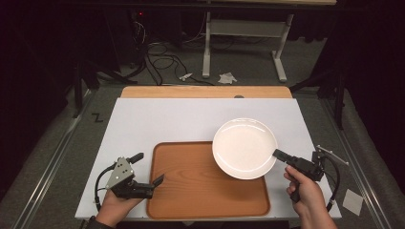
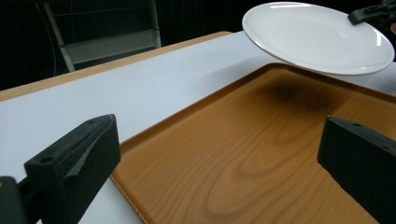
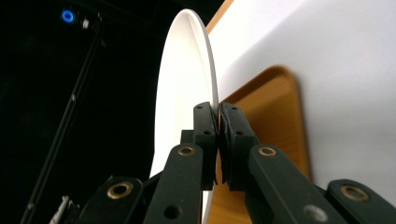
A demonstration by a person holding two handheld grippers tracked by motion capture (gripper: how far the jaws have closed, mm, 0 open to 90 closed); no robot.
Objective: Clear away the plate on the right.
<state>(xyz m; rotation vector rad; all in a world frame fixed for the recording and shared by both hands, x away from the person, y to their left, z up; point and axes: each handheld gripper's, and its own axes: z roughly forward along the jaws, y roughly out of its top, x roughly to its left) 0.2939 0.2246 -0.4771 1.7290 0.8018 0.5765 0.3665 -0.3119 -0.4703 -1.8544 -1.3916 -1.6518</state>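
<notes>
Right gripper (image 1: 279, 154) clamped on right rim of white plate (image 1: 244, 148), held above far right corner of wooden tray (image 1: 191, 191); left gripper (image 1: 148, 169), jaws apart, near tray's left edge.

Dim room, table lit from above, soft plate (image 2: 317, 37) shadow on tray (image 2: 261, 158), blurred near gripper.
</notes>
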